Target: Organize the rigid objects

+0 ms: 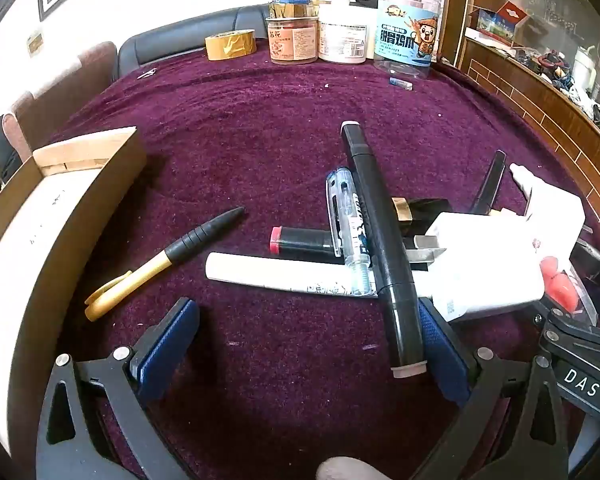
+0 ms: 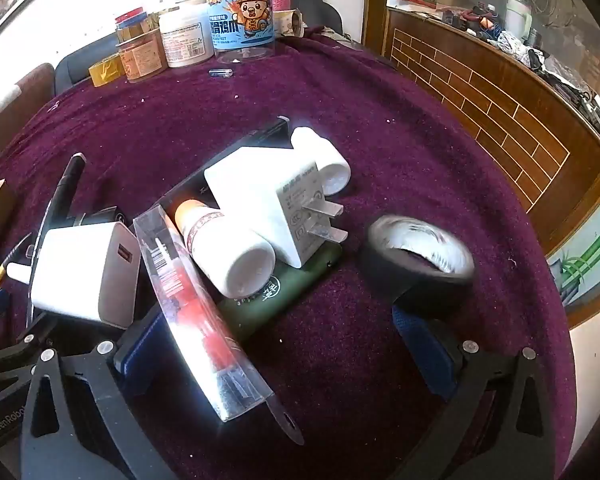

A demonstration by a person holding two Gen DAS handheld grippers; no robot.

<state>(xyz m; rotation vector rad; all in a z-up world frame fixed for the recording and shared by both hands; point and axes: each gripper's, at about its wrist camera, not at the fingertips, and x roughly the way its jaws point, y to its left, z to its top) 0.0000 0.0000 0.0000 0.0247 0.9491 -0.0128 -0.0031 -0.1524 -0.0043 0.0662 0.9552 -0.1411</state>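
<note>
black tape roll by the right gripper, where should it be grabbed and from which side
Grip the black tape roll across its outer wall, coming from the near side where the right gripper already faces it. It lies nearly flat on the purple cloth with its hole up, clear of the pile, so open jaws could straddle it.

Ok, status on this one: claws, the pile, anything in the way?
Left claw open, empty. Right claw open, empty. Black marker lies across the pen pile, box waiting left. Black tape roll at right claw's right fingertip.
</note>
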